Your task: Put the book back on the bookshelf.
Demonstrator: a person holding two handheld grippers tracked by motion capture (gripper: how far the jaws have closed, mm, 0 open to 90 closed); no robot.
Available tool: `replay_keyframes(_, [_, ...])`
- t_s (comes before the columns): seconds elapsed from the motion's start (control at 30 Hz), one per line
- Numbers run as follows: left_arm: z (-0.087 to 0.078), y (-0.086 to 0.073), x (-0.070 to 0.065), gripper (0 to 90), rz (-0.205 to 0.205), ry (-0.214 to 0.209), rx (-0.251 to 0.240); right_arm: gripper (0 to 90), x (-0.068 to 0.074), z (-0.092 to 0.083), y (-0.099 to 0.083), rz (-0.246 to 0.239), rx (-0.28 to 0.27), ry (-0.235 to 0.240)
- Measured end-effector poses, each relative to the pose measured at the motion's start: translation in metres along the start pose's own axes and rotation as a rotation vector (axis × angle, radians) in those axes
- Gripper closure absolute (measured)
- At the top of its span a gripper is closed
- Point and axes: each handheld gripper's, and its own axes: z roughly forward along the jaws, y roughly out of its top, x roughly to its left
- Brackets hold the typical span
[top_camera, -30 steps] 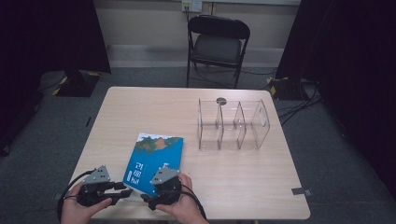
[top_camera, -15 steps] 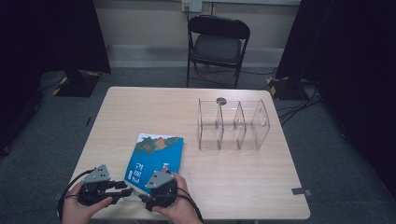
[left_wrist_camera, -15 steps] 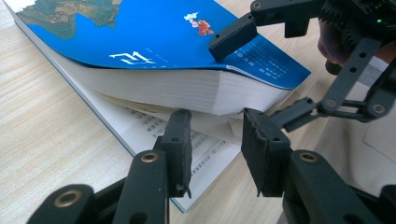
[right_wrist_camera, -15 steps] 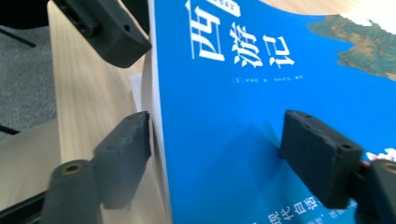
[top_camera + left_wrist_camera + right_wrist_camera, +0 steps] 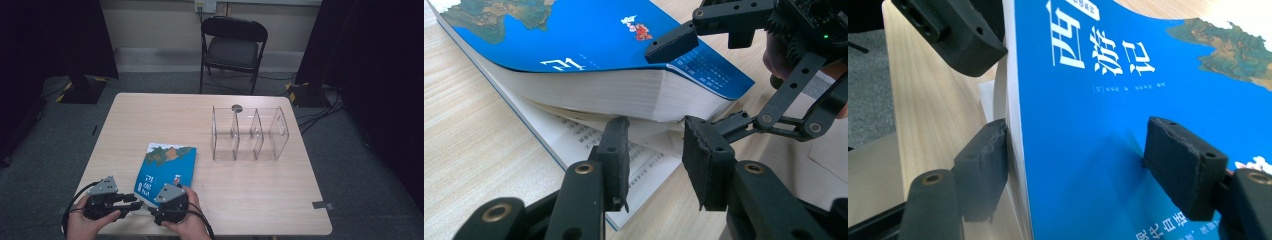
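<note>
A thick blue book [image 5: 167,165] lies at the front left of the table [image 5: 150,120]. Its page block [image 5: 589,90] is raised at the near corner, and the bottom pages stay flat on the wood. My right gripper [image 5: 154,206] straddles that corner. One pad sits on the cover [image 5: 1108,125] and the other under the block. Its jaws have just been closing, and they now grip the book. My left gripper [image 5: 656,150] is open just in front of the raised edge, with nothing between its jaws.
A clear three-compartment organizer [image 5: 249,132] stands at the right middle, with a small dark disc [image 5: 237,108] behind it. A black folding chair [image 5: 232,47] is beyond the far edge. Both hands are at the table's front edge.
My right gripper has edged a little to the left, toward the book's near corner. The left gripper and the book's place on the table look the same.
</note>
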Motion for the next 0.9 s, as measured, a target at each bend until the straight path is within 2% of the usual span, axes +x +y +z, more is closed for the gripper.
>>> replay_keyframes(0.07, [0.000,0.000,0.000,63.3,-0.007,-0.004,-0.002,28.4,0.001,0.000,0.000,-0.010,-0.005,-0.002])
replay_keyframes(0.23, [0.000,0.000,0.000,63.3,0.005,0.001,-0.005,42.9,0.001,-0.003,-0.001,-0.025,-0.019,-0.001])
replay_keyframes(0.5, [0.002,-0.001,0.000,62.5,0.007,-0.007,-0.024,59.5,0.006,-0.008,0.001,-0.046,-0.032,-0.015])
replay_keyframes(0.63, [0.004,-0.002,-0.003,58.4,0.037,-0.021,-0.035,64.9,0.006,-0.011,0.002,-0.039,-0.039,-0.025])
replay_keyframes(0.73, [0.006,-0.004,-0.003,53.1,0.076,-0.001,0.001,66.0,0.007,-0.011,0.001,-0.032,-0.050,-0.026])
replay_keyframes(0.8, [0.007,-0.009,-0.002,49.2,0.078,0.003,0.018,66.6,0.007,-0.011,0.001,-0.031,-0.054,-0.029])
replay_keyframes(0.9, [0.005,-0.016,0.001,48.9,0.086,-0.003,0.019,67.2,0.007,-0.012,0.001,-0.026,-0.054,-0.030])
